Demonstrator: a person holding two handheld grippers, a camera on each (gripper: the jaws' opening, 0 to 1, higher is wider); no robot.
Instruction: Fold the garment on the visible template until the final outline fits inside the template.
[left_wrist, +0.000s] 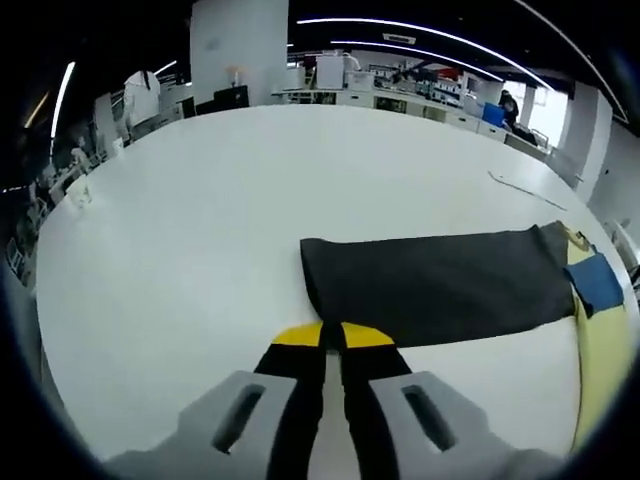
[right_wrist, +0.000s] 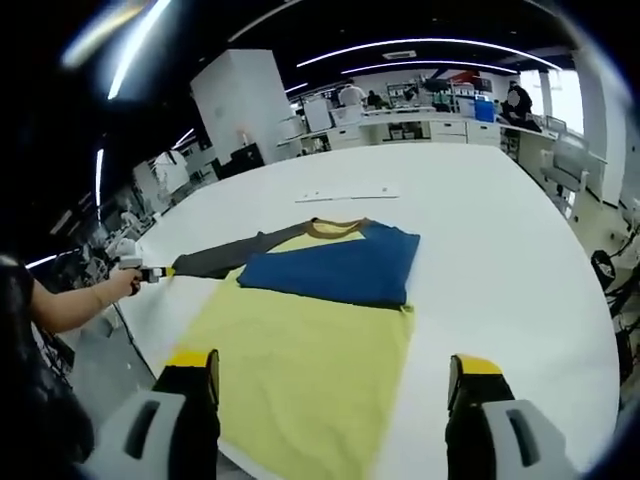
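Shirt (right_wrist: 310, 340) spread on white table (right_wrist: 500, 250), one sleeve pulled out sideways.

Left gripper (left_wrist: 331, 335): jaws pressed together on the cuff end of the dark grey sleeve (left_wrist: 430, 285), at the table's near-left edge; in the right gripper view it sits small at the far left, held by a hand (right_wrist: 122, 284) on an outstretched forearm. Right gripper (right_wrist: 340, 375): jaws spread wide, hovering over the yellow body near the table's front edge, holding nothing. Blue sleeve (right_wrist: 335, 268) lies folded across the chest. Hem is cut off below; whether a template lies under the shirt cannot be made out.
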